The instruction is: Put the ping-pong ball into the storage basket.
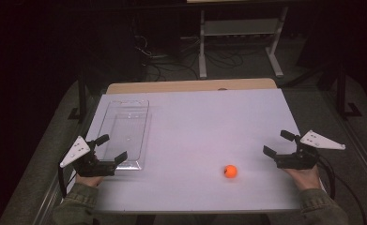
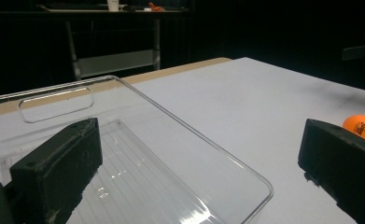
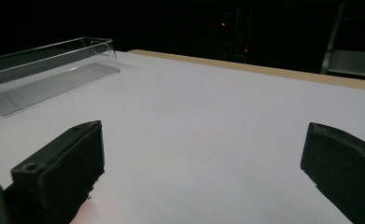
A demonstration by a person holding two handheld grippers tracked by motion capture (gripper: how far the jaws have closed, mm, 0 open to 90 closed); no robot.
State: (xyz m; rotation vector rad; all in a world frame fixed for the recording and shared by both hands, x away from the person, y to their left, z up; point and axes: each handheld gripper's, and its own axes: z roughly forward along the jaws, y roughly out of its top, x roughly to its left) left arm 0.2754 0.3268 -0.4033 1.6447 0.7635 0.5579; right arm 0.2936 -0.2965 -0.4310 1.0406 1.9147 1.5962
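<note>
A small orange ball (image 1: 230,171) lies on the white table top (image 1: 204,117), near the front and right of the middle. A clear plastic tray (image 1: 125,131) stands lengthwise at the left with nothing inside. My left gripper (image 1: 114,147) is open at the tray's near end; in the left gripper view its jaws (image 2: 200,140) straddle the tray's near corner (image 2: 259,179), with the ball (image 2: 360,126) off to the right. My right gripper (image 1: 276,142) is open at the right edge, right of the ball, with bare table between its jaws (image 3: 203,142). The tray (image 3: 45,70) lies far to its left.
A wooden strip (image 1: 190,86) runs along the table's far edge. Behind it stand a grey metal frame (image 1: 240,28) and cables (image 1: 172,58) on the dark floor. A wide stretch of white surface lies between the tray and the ball.
</note>
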